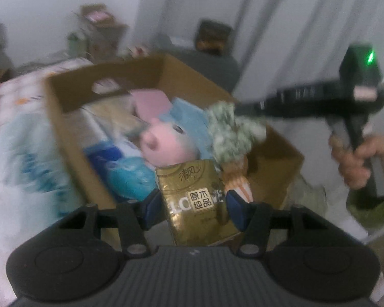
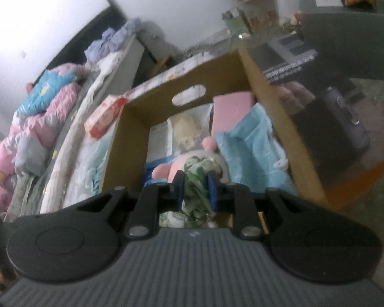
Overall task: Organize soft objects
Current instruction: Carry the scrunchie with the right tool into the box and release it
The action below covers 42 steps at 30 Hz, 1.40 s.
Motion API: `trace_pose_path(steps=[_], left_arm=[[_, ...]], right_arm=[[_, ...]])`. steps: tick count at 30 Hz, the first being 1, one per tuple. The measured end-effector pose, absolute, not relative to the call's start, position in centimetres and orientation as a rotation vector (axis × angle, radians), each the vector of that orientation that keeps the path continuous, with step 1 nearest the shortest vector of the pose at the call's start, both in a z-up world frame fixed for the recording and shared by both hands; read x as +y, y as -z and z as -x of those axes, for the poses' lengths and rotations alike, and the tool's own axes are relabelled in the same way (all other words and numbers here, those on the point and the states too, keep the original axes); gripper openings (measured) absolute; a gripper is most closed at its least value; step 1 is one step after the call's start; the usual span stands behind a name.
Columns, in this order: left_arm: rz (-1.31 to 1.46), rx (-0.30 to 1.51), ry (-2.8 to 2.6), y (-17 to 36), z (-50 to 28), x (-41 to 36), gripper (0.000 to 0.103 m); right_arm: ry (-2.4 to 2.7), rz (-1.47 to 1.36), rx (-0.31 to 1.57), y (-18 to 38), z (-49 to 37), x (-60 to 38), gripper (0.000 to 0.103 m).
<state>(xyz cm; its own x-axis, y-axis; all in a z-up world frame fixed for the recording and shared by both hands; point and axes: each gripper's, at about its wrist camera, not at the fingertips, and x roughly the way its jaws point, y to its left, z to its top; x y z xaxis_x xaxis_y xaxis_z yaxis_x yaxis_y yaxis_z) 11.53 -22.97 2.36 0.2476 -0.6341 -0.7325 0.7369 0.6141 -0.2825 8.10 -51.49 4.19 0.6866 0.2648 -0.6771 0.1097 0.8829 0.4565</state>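
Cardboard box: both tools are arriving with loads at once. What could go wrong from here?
1. The box already holds a pink plush and packs, so the gold tissue pack in the left tool may perch on top and slide out.
2. The right tool pinches only a fold of the green cloth; it could slip free, or snag the left tool's load nearby.

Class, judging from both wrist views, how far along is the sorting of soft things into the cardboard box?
Done: the cardboard box already holds a pink pig plush, a light blue cloth and blue packs.

In hand: the left tool grips a gold tissue pack; the right tool is shut on a green-and-white cloth, both at the box.

Left: releasing both. A red-and-white pack rests beside the box on the bed.
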Motion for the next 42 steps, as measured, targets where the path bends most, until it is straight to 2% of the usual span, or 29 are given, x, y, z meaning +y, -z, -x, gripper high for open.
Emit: trace_pose_path(steps=[8,19,29,38,42], left_arm=[[-0.237,1.032,0.992,1.2,-12.3,-28.8,0.057],[-0.241,1.167,0.987,3.7,-13.0,-31.0,0.063],[-0.188,1.111,0.954,0.8,-12.7,-28.6,0.063],[-0.104,1.006,0.858,-2.7,-12.2,-23.0,0.068],[-0.096,0.965,0.804,-3.8,-11.8,-20.6,0.071]], right_arm=[[-0.083,-0.540,0.754,-4.8,-8.2,-54.5,0.019],[-0.090,-0.615,0.756,-2.9,-8.0,-56.7,0.020],[-0.116,-0.653,0.749,-2.7,-7.2,-56.7,0.020],[-0.178,-0.667,0.759,-3.1,-6.5,-55.0,0.021],[-0.185,-0.618,0.821,-2.0,-7.4,-53.5,0.022]])
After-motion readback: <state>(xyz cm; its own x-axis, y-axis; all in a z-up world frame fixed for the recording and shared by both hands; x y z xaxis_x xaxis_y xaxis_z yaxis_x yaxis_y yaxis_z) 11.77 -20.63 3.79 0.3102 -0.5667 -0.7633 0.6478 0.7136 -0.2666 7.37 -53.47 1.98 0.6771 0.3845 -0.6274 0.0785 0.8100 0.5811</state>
